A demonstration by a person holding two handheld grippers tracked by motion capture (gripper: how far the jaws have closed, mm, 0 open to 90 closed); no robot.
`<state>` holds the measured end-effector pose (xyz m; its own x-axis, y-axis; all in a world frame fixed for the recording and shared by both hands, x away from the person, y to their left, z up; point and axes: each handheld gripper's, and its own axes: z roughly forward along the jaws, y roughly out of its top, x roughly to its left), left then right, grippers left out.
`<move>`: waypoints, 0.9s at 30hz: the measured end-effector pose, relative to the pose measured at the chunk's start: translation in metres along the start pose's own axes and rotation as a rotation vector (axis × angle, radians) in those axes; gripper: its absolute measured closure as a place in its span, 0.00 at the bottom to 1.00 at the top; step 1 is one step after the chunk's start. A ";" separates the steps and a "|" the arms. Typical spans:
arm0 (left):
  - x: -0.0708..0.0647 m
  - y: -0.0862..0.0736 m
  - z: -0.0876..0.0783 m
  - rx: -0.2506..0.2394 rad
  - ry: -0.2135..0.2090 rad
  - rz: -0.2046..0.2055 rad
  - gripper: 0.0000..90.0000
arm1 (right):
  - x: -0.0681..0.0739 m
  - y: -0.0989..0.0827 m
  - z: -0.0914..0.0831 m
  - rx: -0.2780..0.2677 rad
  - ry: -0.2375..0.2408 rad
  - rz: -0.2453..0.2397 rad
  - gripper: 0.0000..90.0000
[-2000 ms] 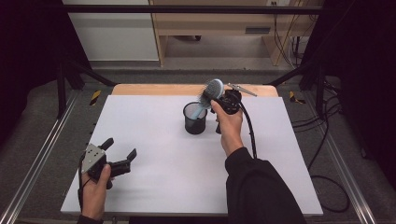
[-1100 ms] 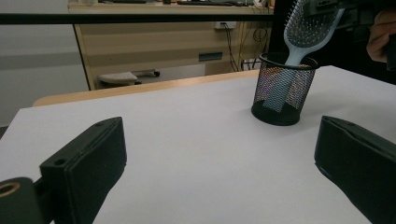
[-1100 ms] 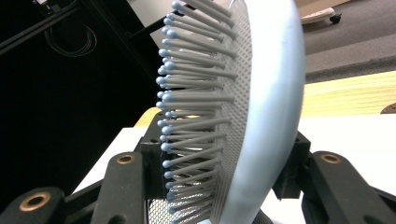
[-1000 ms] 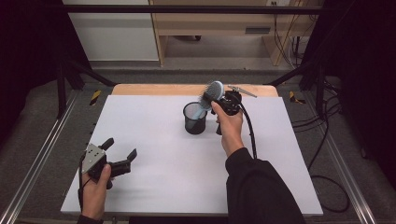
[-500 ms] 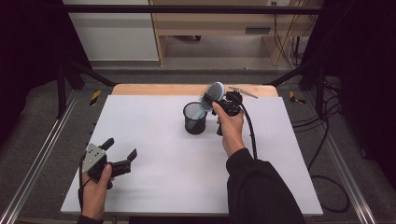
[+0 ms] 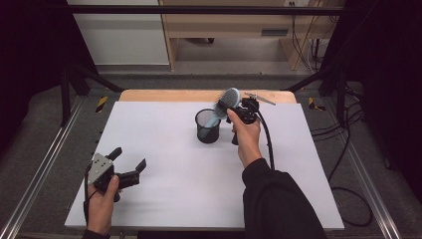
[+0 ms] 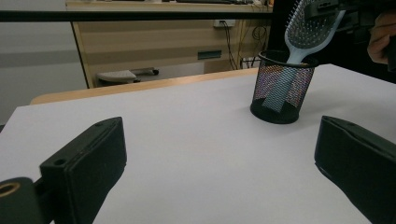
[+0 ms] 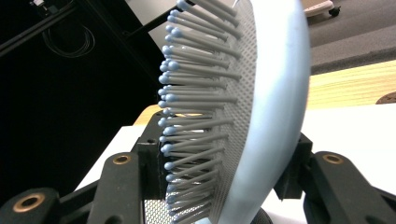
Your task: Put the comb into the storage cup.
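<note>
Jaws: right gripper (image 6: 238,110) clamped on hairbrush (image 6: 227,101) head, handle inside mesh cup (image 6: 207,126), left gripper (image 6: 130,170) wide, idle; risk: cup possibly tipping under sideways leverage.

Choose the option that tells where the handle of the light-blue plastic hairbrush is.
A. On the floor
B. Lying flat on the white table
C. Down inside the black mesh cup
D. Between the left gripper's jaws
C: the light-blue plastic hairbrush has its handle down inside the black mesh cup, seen through the mesh.
</note>
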<state>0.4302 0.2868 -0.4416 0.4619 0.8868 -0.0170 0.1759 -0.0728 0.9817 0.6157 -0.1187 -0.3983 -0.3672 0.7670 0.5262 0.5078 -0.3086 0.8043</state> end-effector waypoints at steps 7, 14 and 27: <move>0.000 0.000 0.000 0.002 -0.003 0.000 0.03 | -0.001 0.000 0.000 0.000 0.002 0.005 0.54; 0.000 0.000 0.000 0.002 -0.003 0.001 0.03 | -0.001 0.000 0.000 0.001 0.001 0.007 0.53; 0.000 0.000 0.000 0.003 -0.002 0.001 0.03 | -0.001 0.000 0.000 0.004 0.006 0.022 0.50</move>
<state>0.4302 0.2866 -0.4417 0.4636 0.8859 -0.0167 0.1781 -0.0747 0.9812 0.6159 -0.1195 -0.3982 -0.3602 0.7569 0.5454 0.5192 -0.3230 0.7912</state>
